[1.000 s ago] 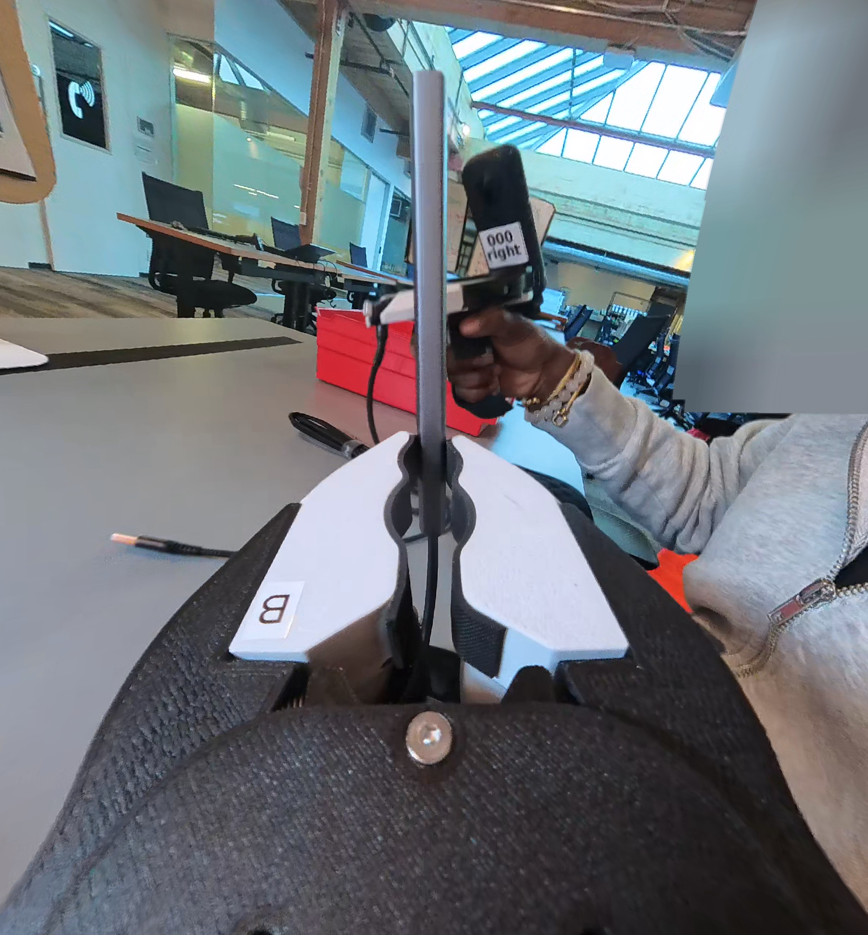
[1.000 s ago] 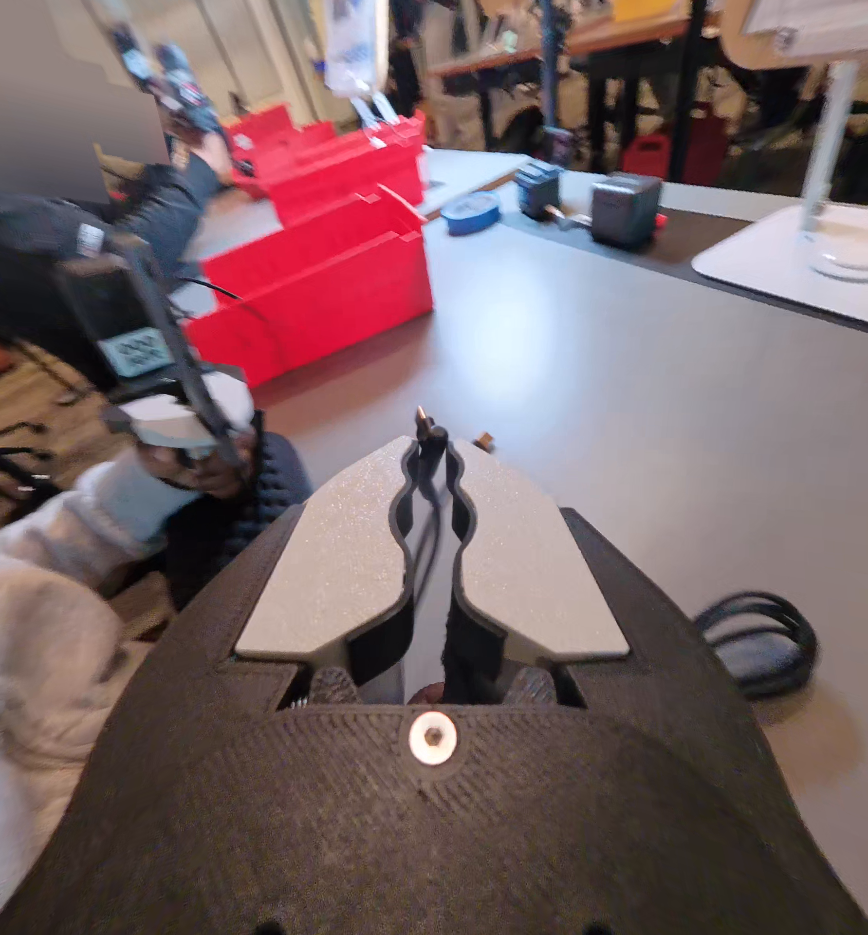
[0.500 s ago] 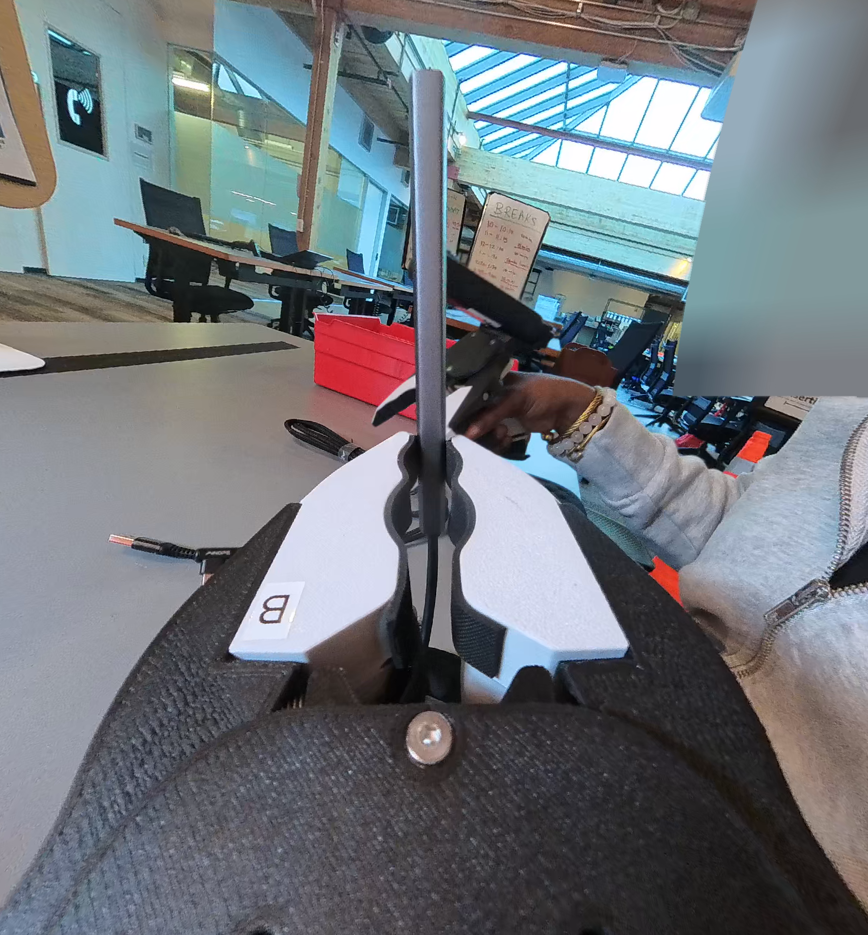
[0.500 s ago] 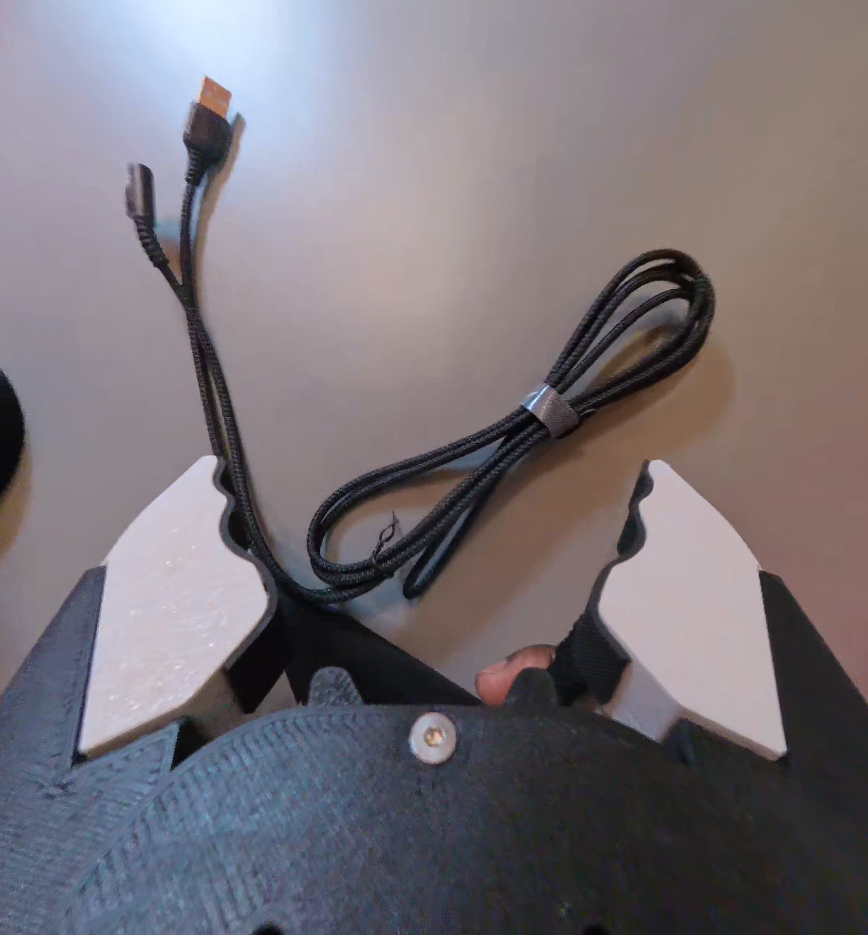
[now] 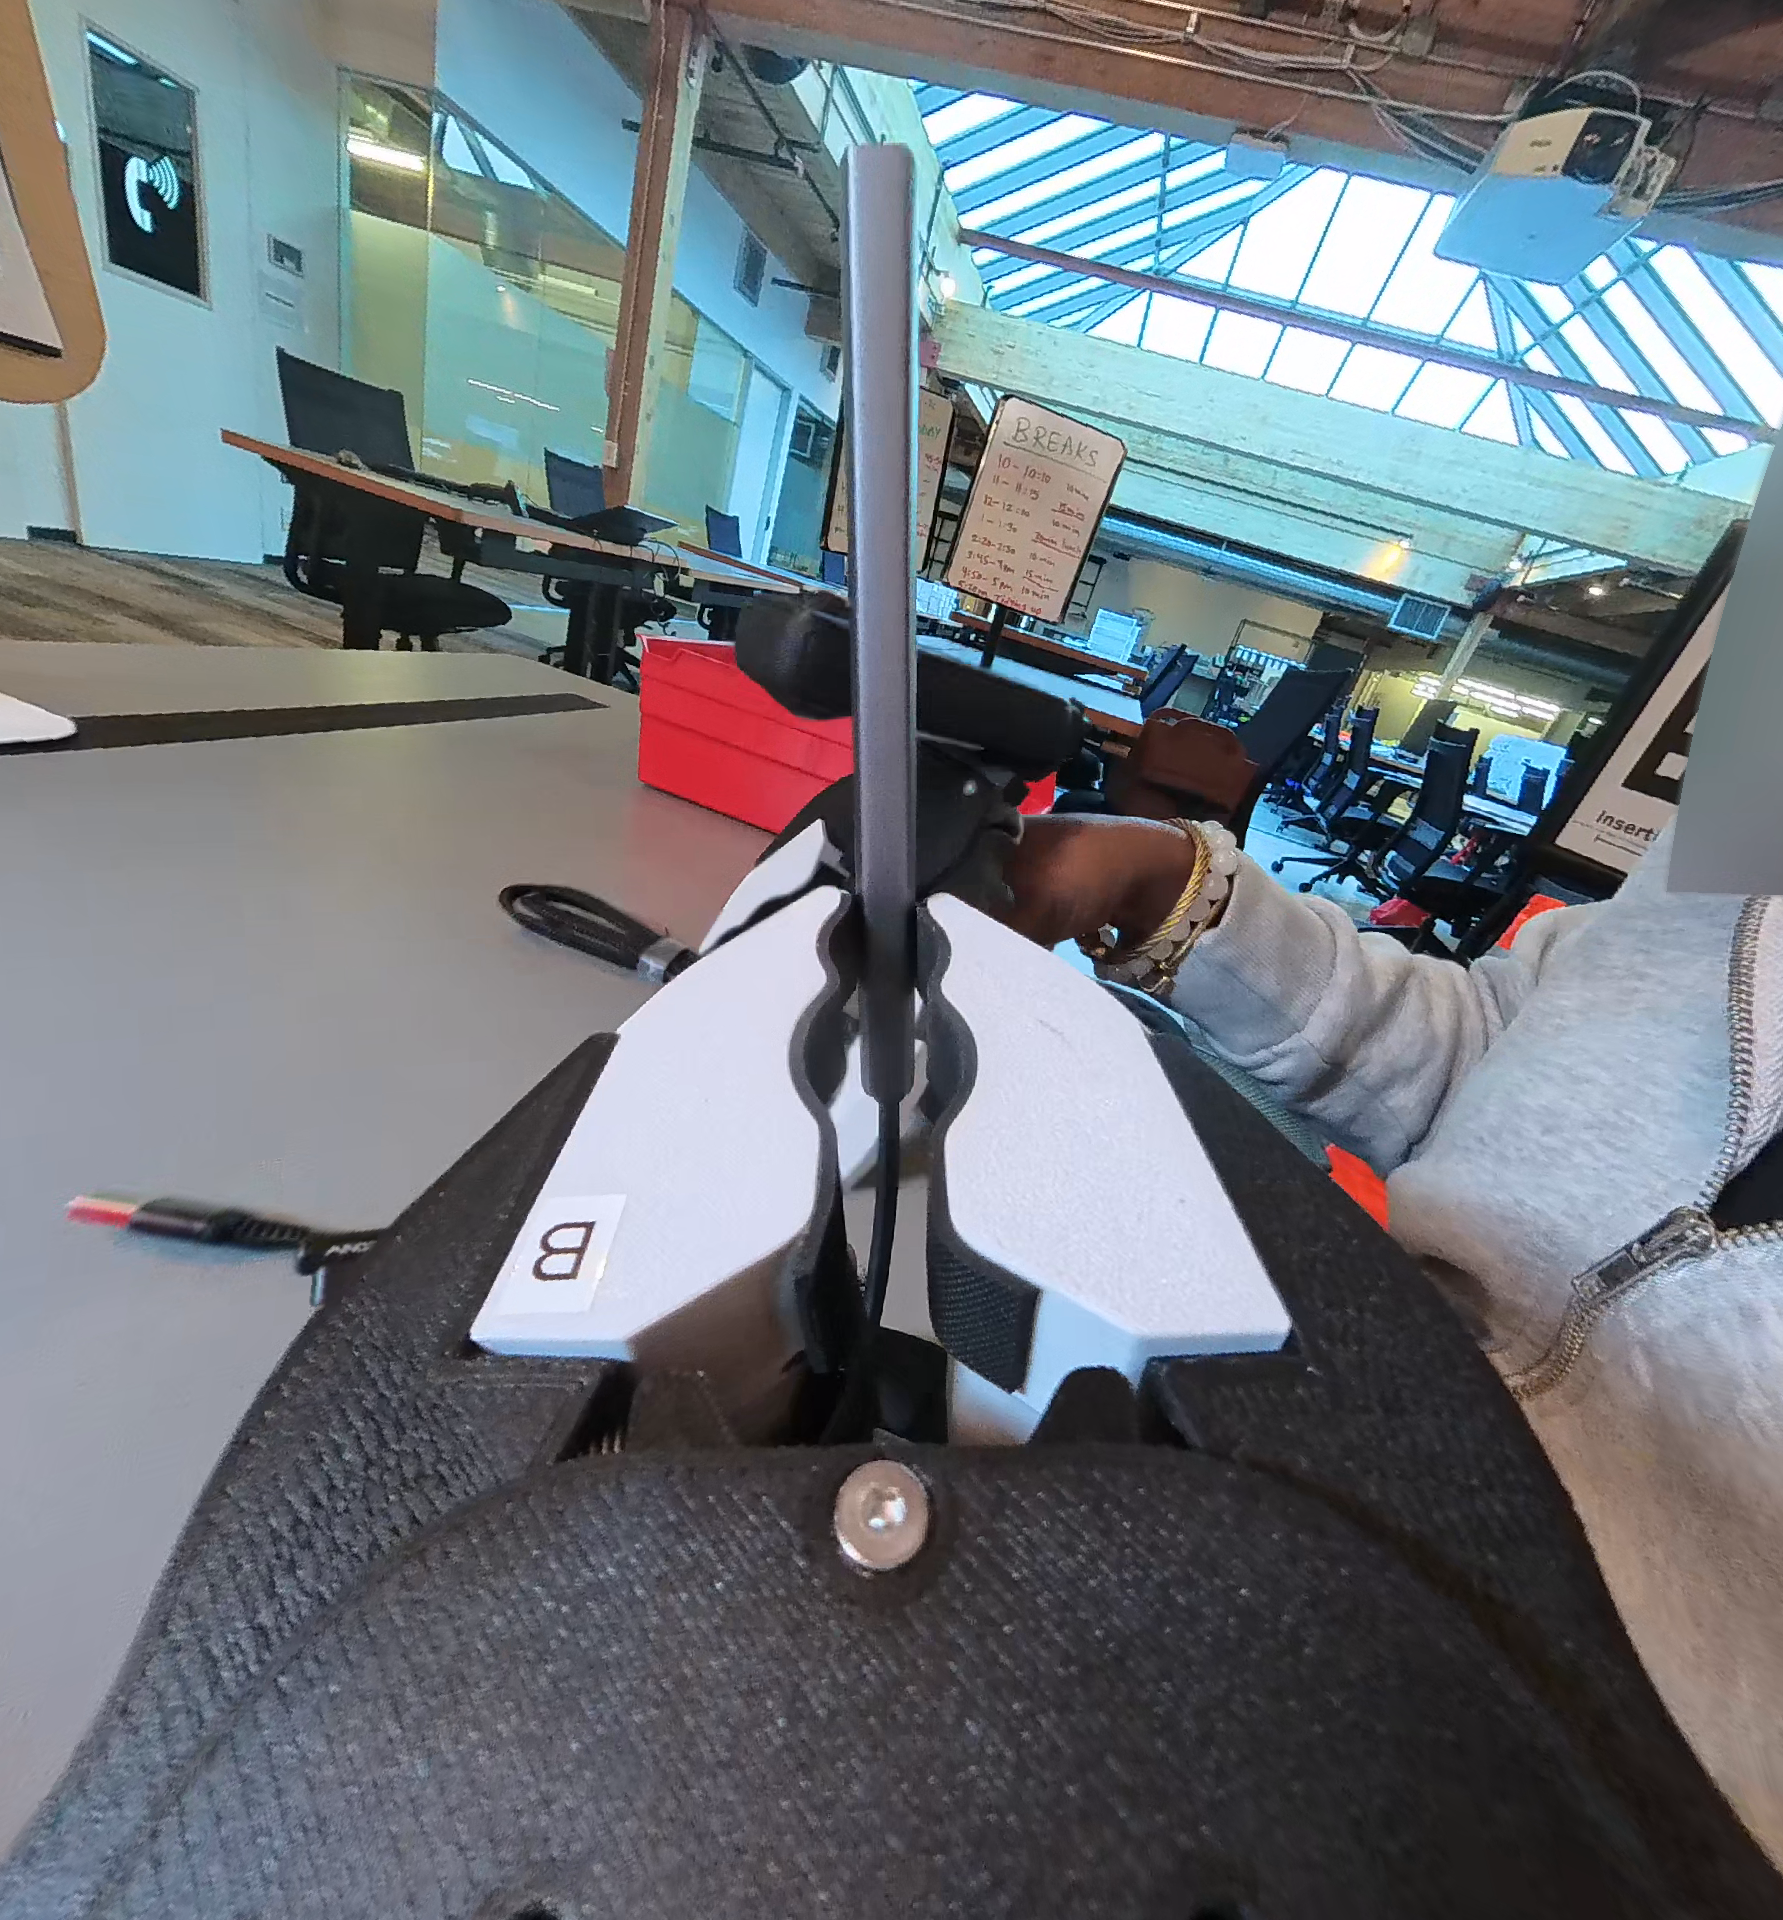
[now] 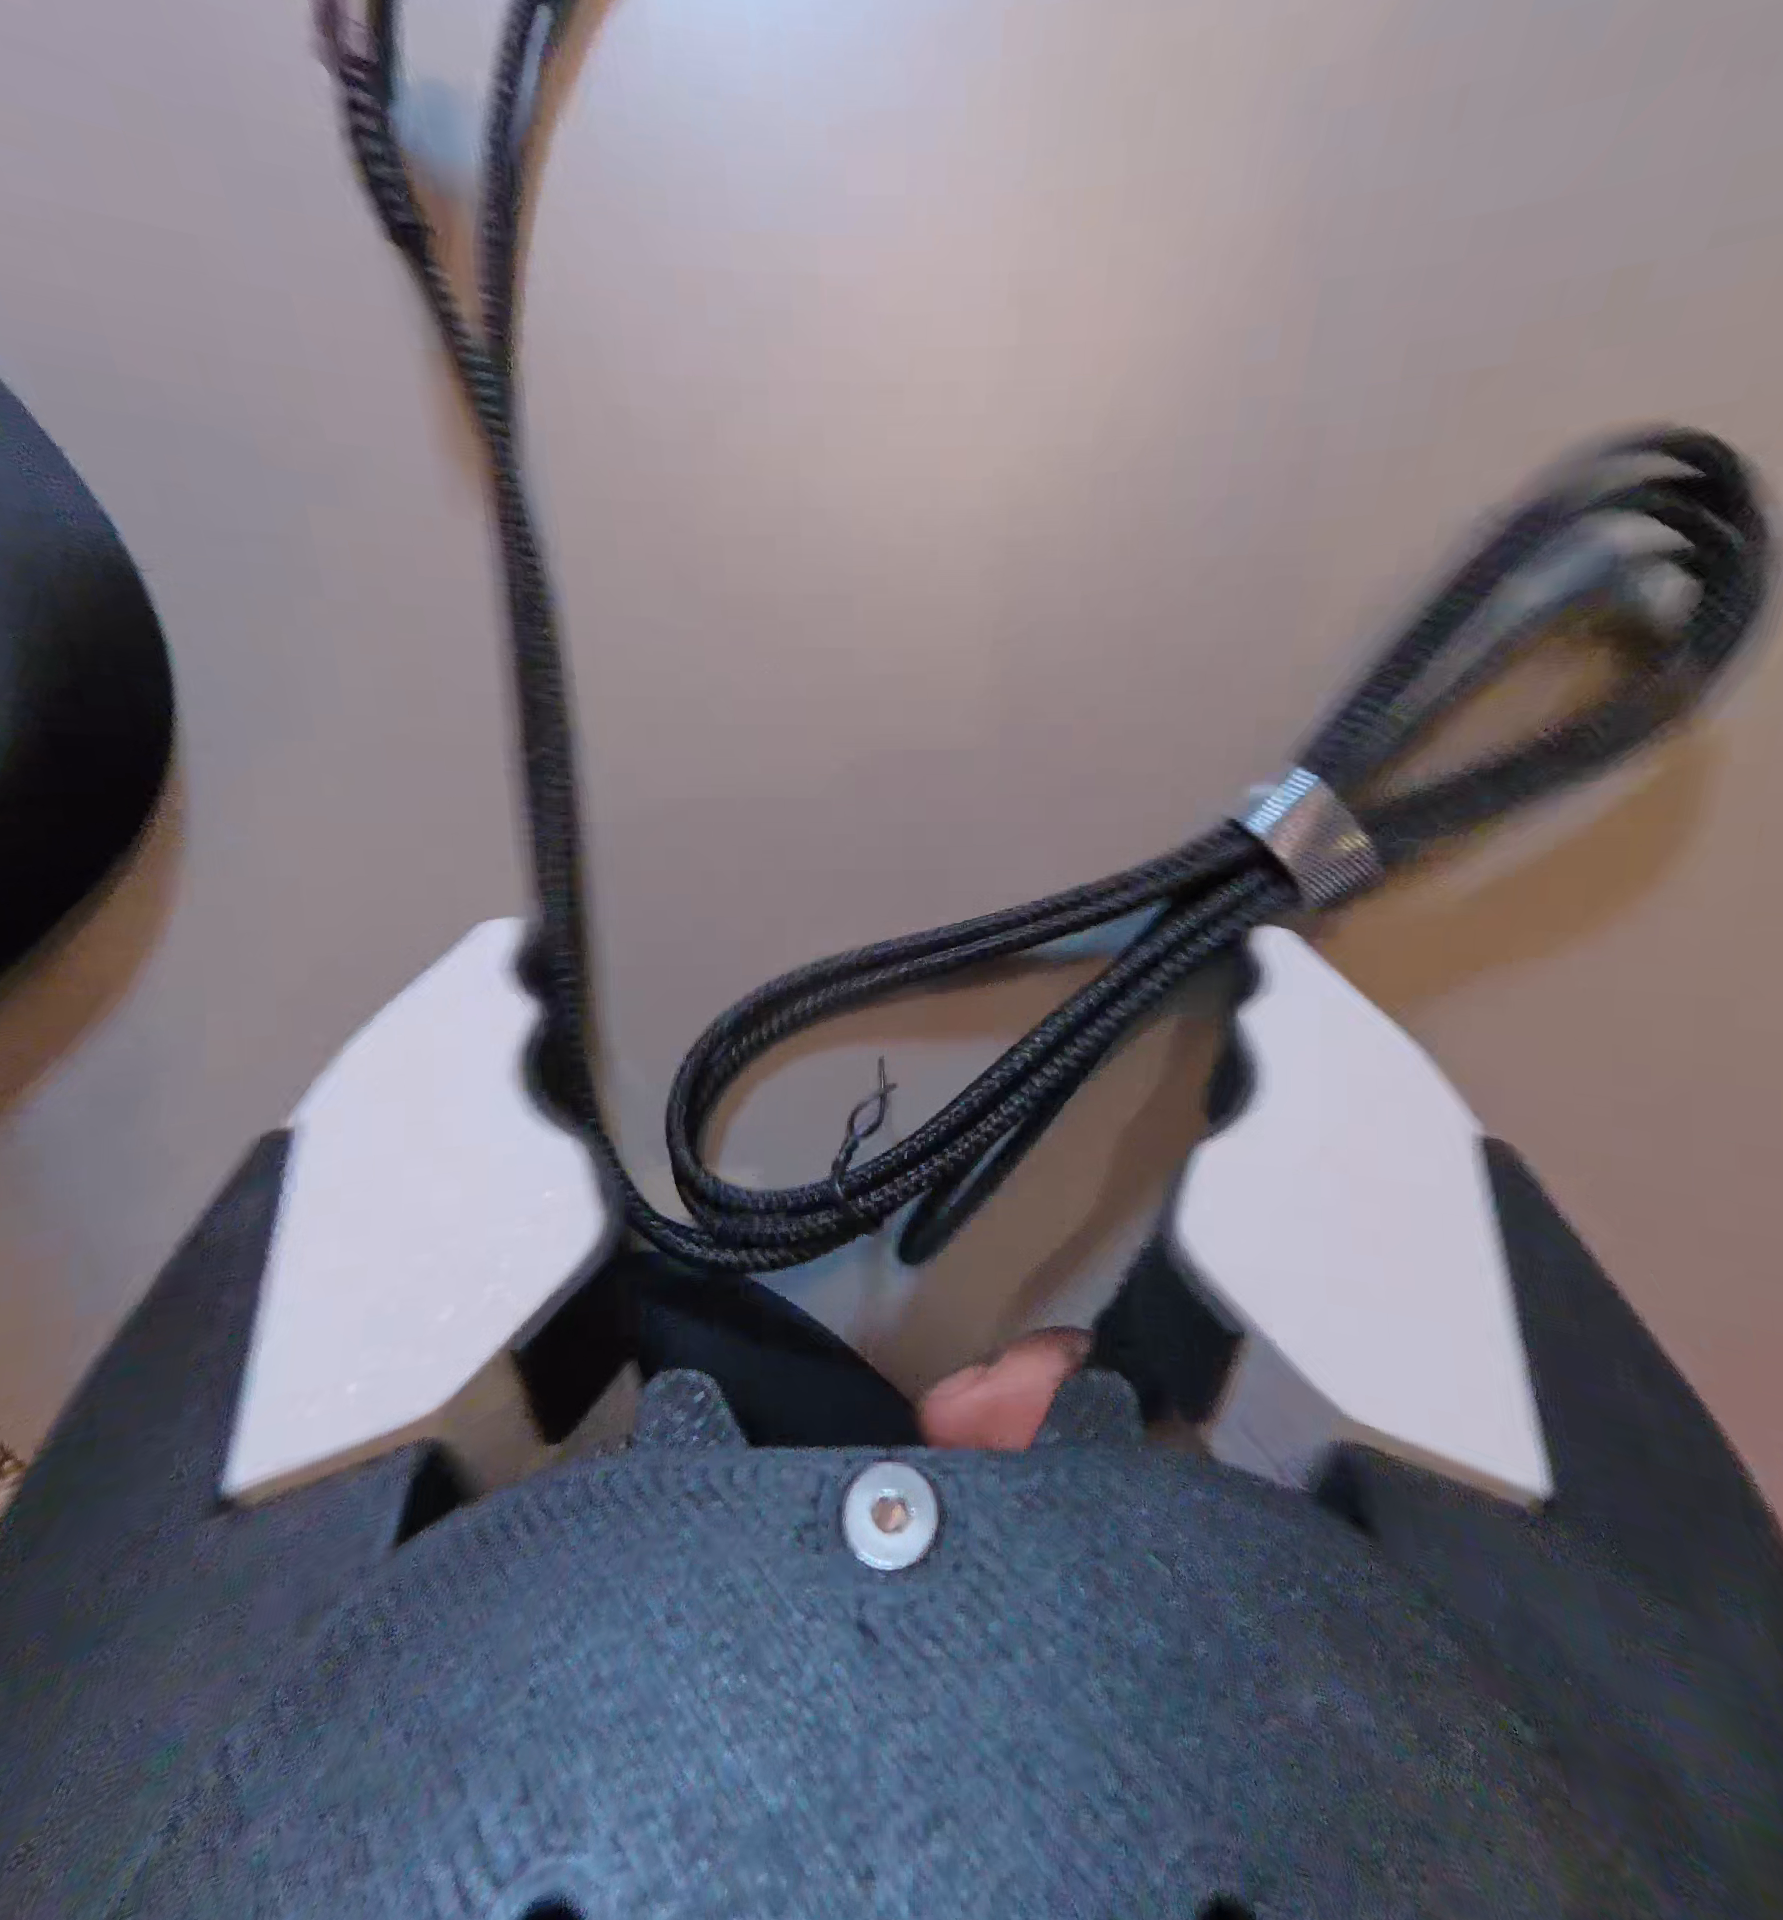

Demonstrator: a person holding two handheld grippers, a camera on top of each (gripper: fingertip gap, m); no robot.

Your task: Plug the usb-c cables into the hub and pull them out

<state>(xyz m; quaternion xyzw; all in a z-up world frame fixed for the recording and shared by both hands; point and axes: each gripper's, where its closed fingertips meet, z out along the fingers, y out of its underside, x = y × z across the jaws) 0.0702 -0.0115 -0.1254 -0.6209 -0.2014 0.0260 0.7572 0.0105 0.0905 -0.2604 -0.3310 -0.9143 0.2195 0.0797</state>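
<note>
Left to right, taking the hub as landmark. Your left gripper [image 5: 882,935] is clenched on the slim dark-grey slab-shaped hub [image 5: 879,540], held upright on edge above the grey table [image 5: 243,935]; a thin black lead [image 5: 882,1195] drops from the hub's lower end between the fingers. Left of the hub, a loose black cable plug with a red-orange tip [image 5: 128,1214] lies on the table.

Change: 1 second ago your right gripper was shut and raised beside the hub; it has since released and tipped down over the table. Its jaws now stand wide apart, straddling the bundled black braided cable [image 6: 1022,1008] with its grey strap [image 6: 1308,831]. Nothing is grasped yet. Judgement: you are between plug cycles, reaching for the next cable.

Views: only the left wrist view shows the hub, and the right gripper [image 5: 928,727] behind it. Only the right wrist view [image 6: 882,1039] shows the open jaws and 2 strands running beyond the top edge, plug ends out of frame.
</note>
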